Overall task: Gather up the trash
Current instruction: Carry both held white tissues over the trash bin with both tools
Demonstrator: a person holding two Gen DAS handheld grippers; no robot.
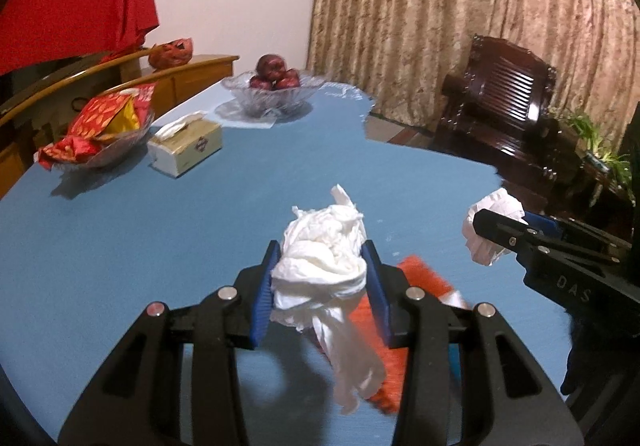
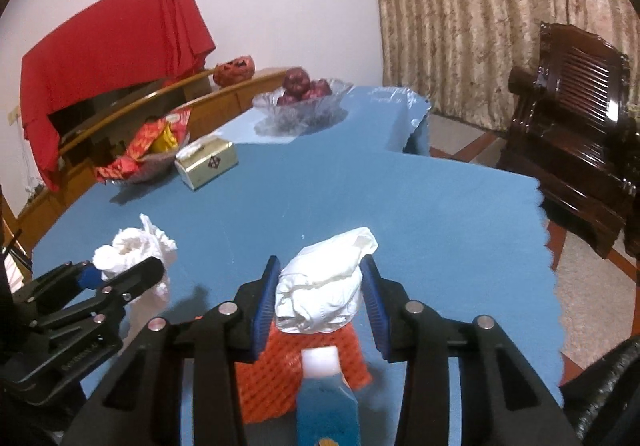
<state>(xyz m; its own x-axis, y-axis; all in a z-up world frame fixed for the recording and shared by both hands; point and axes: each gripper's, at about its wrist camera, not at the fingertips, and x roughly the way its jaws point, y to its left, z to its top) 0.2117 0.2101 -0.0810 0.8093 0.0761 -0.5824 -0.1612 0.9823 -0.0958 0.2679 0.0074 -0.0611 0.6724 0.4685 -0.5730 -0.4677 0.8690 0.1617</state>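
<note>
Left tongs (image 1: 320, 278) closed on crumpled white tissue wad (image 1: 324, 246), wad held above blue worktop (image 1: 160, 226). Right tongs (image 2: 320, 298) closed on second white tissue wad (image 2: 324, 294), held over orange mesh wrapper (image 2: 280, 366) and blue bottle (image 2: 326, 398). Tissue box (image 1: 186, 147) and fruit bowl (image 1: 272, 93) located at far worktop side.

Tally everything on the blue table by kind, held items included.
Crumpled tissue wads: 2, one in each gripper
Glass bowls: 2
Tissue box: 1
Orange foam net: 1
Blue bottle: 1
Total: 7
</note>
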